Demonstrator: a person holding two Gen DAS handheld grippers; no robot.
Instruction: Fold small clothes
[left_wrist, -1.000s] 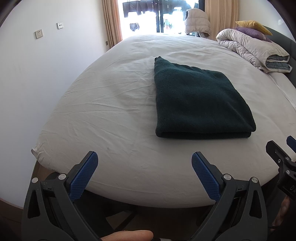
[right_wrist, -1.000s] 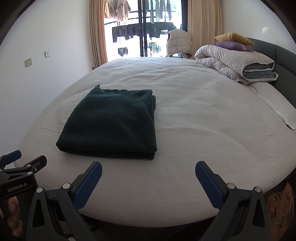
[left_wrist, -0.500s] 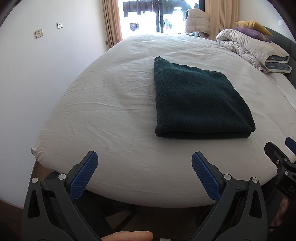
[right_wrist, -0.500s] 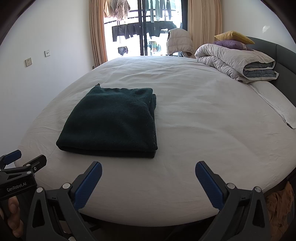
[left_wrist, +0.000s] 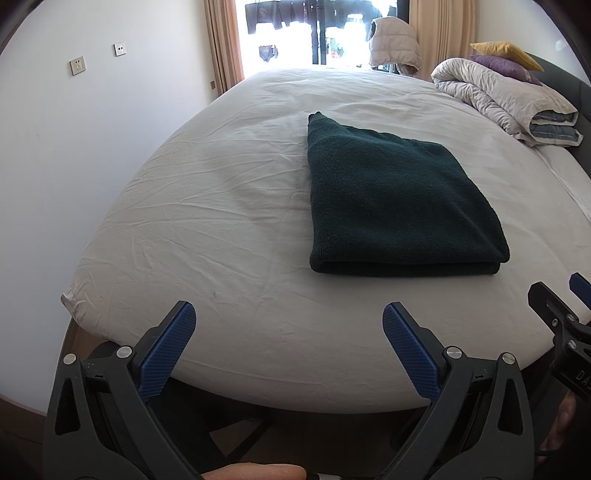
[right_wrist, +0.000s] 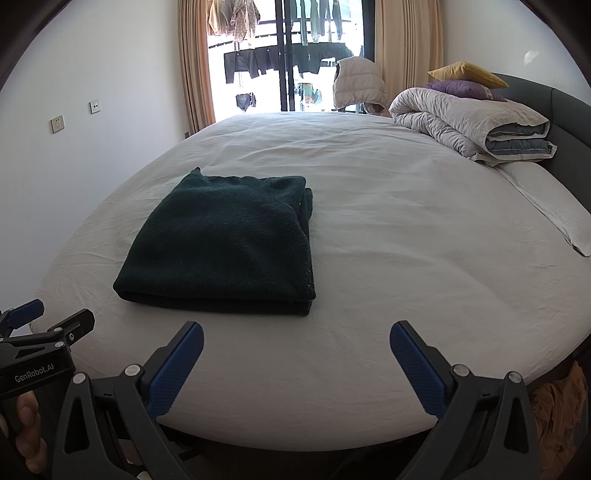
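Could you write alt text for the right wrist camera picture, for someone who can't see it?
A dark green knitted garment, folded into a neat rectangle, lies on a white-sheeted bed. The open right gripper hovers empty at the bed's near edge.

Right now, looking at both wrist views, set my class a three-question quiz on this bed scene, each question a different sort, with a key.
1. True or false: the dark green garment is gripped by the right tongs.
2. Multiple choice: the garment lies A) folded flat, B) crumpled, C) hanging off the bed.
3. Fill in: the left tongs are ___.

Key: 1 false; both tongs hang apart from it. 2 A. 3 open.
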